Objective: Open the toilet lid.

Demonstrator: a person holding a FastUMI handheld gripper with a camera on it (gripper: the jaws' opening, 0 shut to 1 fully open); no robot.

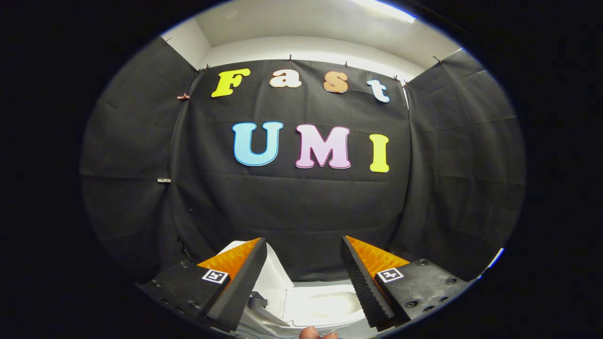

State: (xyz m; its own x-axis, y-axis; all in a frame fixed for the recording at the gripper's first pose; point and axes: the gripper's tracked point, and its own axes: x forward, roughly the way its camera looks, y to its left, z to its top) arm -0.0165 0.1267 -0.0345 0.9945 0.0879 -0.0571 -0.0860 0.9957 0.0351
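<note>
Black cloth walls close off the booth, w/ pale ceiling above. Low and near, the white toilet sits between and just beyond the fingers; the toilet lid looks already tilted up on the left side, bowl visible to the right, tho partly hidden by the left finger. Gripper fingers spread wide, holding nothing. A fingertip pokes in nearest. Risk, prob: lid not leaning fully back could drop shut if nudged by the left finger.
</note>
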